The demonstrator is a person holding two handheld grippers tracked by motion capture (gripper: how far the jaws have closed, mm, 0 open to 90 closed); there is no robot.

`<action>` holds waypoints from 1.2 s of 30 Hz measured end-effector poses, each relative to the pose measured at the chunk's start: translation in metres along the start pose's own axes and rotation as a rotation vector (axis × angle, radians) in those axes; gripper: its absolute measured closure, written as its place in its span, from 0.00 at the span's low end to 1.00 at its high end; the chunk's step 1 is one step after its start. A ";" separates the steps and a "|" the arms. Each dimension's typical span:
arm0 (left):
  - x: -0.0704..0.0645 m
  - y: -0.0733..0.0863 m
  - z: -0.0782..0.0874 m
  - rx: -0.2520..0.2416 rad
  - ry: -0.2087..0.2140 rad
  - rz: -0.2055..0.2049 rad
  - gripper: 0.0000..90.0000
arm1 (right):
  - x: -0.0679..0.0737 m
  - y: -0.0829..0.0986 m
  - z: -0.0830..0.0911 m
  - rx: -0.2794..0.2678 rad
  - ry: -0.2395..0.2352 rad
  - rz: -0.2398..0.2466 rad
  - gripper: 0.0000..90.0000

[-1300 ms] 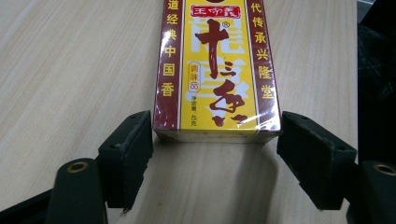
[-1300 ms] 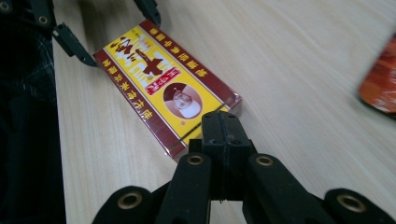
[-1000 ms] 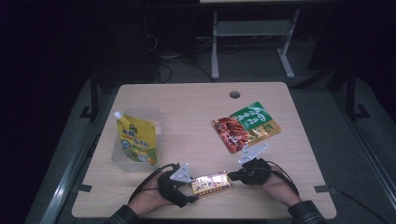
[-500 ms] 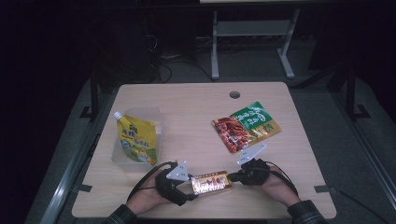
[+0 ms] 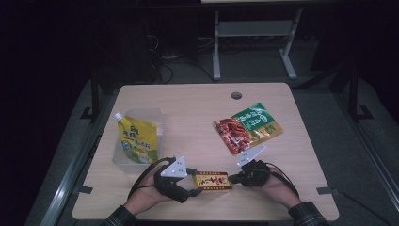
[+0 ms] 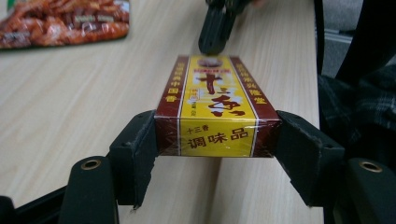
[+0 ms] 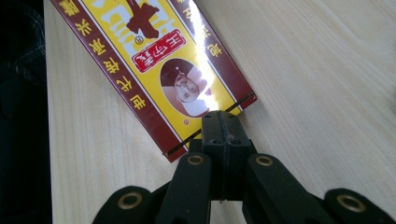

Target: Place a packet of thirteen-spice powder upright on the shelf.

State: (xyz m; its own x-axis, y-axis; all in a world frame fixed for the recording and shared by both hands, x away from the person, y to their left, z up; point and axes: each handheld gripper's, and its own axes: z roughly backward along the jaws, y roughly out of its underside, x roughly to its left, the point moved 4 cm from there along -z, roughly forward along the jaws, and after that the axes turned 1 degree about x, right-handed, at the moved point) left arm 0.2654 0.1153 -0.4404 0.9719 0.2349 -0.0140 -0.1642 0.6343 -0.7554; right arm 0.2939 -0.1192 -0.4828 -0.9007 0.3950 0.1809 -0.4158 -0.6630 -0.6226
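A flat yellow and dark-red seasoning box (image 5: 214, 181) lies near the table's front edge between both hands. My left gripper (image 5: 194, 184) is shut on its left end. In the left gripper view the jaws clamp the two long sides of the box (image 6: 217, 109). My right gripper (image 5: 234, 178) is shut, with its closed tips touching the box's right end. In the right gripper view the joined tips (image 7: 220, 122) press against the end edge of the box (image 7: 159, 60). The right gripper (image 6: 215, 32) also appears in the left gripper view, at the far end of the box.
A yellow spouted pouch (image 5: 136, 141) rests in a clear container (image 5: 123, 160) at the left. A red and green snack bag (image 5: 247, 127) lies right of centre, just behind my right hand. A cable hole (image 5: 236, 95) is near the far edge.
The box has turned slightly straighter between the two grippers. Both hands stay almost where they were.
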 end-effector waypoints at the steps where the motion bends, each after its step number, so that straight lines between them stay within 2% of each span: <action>1: 0.000 -0.002 0.001 -0.009 -0.002 -0.003 0.36 | 0.001 -0.001 -0.001 -0.002 -0.005 -0.011 1.00; 3: 0.001 -0.005 0.002 -0.021 -0.001 -0.004 0.36 | 0.000 -0.001 -0.001 0.003 -0.001 0.001 1.00; 9: 0.003 -0.019 0.003 -0.060 0.000 -0.016 0.36 | 0.000 -0.002 -0.004 0.005 -0.011 -0.016 1.00; 11: 0.004 -0.023 0.003 -0.075 0.000 -0.018 0.36 | -0.001 -0.002 -0.005 0.010 -0.006 -0.003 1.00; 20: 0.009 -0.043 -0.001 -0.122 -0.001 -0.027 0.36 | 0.001 -0.006 -0.011 0.012 -0.015 -0.016 1.00; 21: 0.010 -0.045 -0.002 -0.127 -0.001 -0.028 0.36 | 0.000 -0.006 -0.012 0.016 -0.009 -0.002 1.00; 29: 0.013 -0.058 -0.011 -0.144 -0.006 -0.036 0.36 | 0.000 -0.012 -0.020 0.027 -0.015 0.017 1.00; 34: 0.014 -0.064 -0.017 -0.150 -0.004 -0.040 0.36 | 0.000 -0.016 -0.027 0.032 -0.016 0.056 1.00; 36: 0.014 -0.065 -0.018 -0.153 -0.005 -0.038 0.36 | 0.001 -0.017 -0.027 0.033 -0.017 0.051 1.00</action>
State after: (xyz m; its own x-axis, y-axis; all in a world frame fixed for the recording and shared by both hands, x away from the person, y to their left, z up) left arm 0.2928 0.0640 -0.4033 0.9760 0.2169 0.0191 -0.0997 0.5234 -0.8462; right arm 0.3035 -0.0903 -0.4929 -0.9226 0.3498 0.1626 -0.3732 -0.7023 -0.6062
